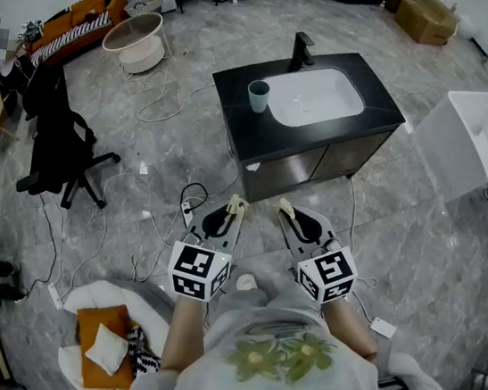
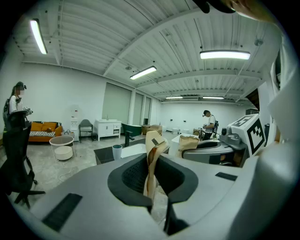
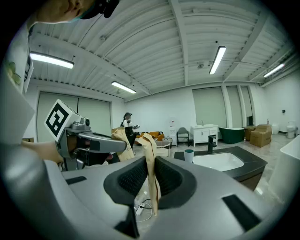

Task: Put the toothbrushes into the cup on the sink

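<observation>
A teal cup [image 1: 258, 95] stands on the black counter [image 1: 241, 86] left of the white basin [image 1: 316, 97], with a black tap [image 1: 300, 51] behind. Both grippers hover over the floor, well short of the counter. My left gripper [image 1: 223, 216] is shut on a toothbrush in a tan paper wrap [image 2: 152, 157], which sticks up between its jaws. My right gripper [image 1: 299, 223] is likewise shut on a second paper-wrapped toothbrush [image 3: 151, 161]. The cup [image 2: 116, 151] sits far ahead in the left gripper view, and the cup [image 3: 188, 155] shows ahead and to the right in the right gripper view.
Cables [image 1: 172, 98] trail across the grey floor around the counter. A black office chair [image 1: 61, 150] stands at the left and a round white tub [image 1: 140, 40] beyond it. A white block-shaped basin [image 1: 473, 132] stands at the right. A person [image 2: 16, 110] stands far left.
</observation>
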Available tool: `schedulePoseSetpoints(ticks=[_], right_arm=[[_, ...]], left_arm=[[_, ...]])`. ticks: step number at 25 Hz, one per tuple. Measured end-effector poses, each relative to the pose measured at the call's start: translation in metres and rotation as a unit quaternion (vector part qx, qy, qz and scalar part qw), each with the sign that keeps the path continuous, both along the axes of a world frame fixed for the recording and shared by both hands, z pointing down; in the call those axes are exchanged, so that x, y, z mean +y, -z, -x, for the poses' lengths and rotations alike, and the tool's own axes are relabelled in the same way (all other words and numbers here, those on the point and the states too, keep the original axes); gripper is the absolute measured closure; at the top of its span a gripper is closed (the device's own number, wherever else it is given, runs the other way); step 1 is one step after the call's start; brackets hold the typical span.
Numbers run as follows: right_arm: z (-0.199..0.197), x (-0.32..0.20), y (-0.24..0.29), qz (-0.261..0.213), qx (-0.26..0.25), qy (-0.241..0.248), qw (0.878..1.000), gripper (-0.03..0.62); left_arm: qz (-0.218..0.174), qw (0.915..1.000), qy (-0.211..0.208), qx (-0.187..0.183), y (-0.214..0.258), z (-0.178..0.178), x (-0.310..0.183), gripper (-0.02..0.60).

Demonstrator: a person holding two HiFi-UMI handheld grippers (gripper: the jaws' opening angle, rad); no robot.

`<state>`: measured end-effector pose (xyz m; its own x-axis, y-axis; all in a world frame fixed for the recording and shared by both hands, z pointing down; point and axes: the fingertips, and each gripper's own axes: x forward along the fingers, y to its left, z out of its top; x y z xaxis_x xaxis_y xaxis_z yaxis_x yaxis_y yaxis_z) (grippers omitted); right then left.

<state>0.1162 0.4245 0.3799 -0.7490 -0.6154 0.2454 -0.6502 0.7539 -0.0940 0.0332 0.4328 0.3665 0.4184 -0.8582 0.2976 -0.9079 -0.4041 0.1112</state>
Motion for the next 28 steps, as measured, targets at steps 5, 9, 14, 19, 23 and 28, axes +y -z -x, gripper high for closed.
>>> schedulePoseSetpoints(ticks=[5, 9, 14, 19, 23, 28], right_arm=[[0.018, 0.001, 0.000, -0.003, 0.004, -0.008, 1.000, 0.518], [0.024, 0.002, 0.001, -0.006, 0.000, -0.004, 1.000, 0.517], [0.026, -0.008, 0.000, -0.009, 0.001, -0.012, 1.000, 0.517], [0.031, -0.031, -0.006, -0.007, -0.004, -0.018, 1.000, 0.517], [0.032, -0.059, -0.012, -0.003, -0.007, -0.021, 1.000, 0.517], [0.039, -0.102, -0.013, 0.002, -0.012, -0.020, 1.000, 0.517]], left_arm=[[-0.003, 1.0000, -0.006, 0.003, -0.002, 0.018, -0.001, 0.532], [-0.003, 0.9999, -0.012, 0.012, -0.003, 0.023, -0.006, 0.532], [0.003, 0.9997, -0.023, 0.013, -0.008, 0.024, -0.012, 0.532], [0.009, 0.9995, -0.026, 0.013, -0.016, 0.031, -0.036, 0.532], [0.009, 0.9997, -0.024, 0.006, -0.020, 0.035, -0.064, 0.532], [0.007, 0.9997, -0.021, -0.002, -0.017, 0.043, -0.105, 0.532]])
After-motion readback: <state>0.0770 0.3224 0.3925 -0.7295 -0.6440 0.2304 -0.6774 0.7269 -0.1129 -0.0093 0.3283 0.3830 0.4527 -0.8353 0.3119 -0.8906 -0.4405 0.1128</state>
